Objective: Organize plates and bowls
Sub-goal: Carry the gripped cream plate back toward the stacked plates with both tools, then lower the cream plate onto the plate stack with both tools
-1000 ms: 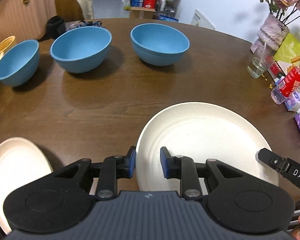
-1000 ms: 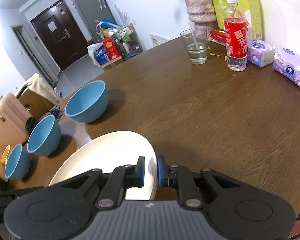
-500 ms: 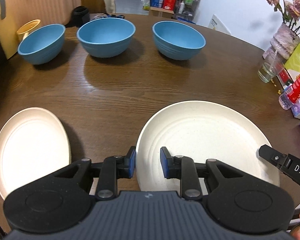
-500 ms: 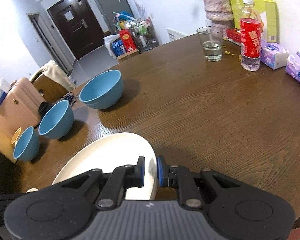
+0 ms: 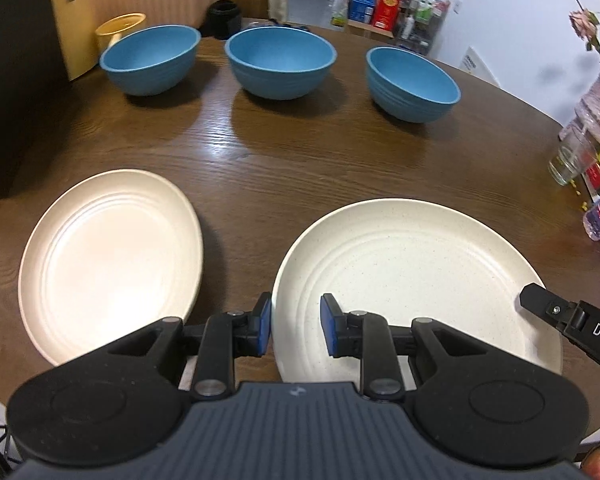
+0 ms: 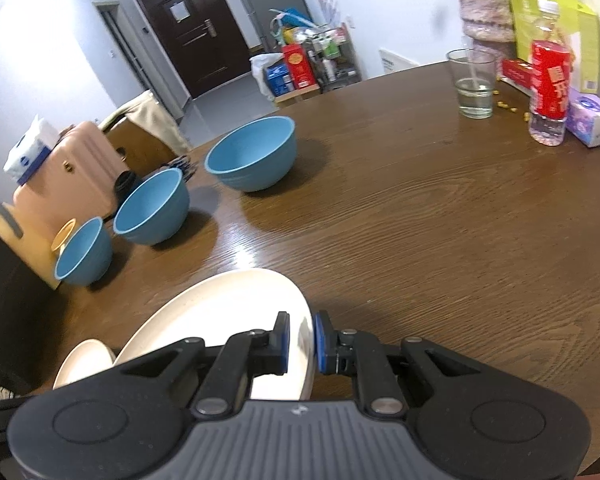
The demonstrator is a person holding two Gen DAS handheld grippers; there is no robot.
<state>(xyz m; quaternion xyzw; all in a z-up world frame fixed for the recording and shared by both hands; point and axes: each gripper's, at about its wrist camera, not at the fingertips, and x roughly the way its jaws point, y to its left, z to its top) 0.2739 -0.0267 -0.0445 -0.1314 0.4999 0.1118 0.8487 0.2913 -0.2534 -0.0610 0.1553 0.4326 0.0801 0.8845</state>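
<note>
A cream plate is gripped at opposite rims: the left gripper is clamped on its near edge, the right gripper on its right edge. It is held just over the table, beside a second plate. The plate looks stiff, light and smooth, so slipping is likely; the rim is the best hold. Three blue bowls are lined up beyond, on dark glossy wood.
</note>
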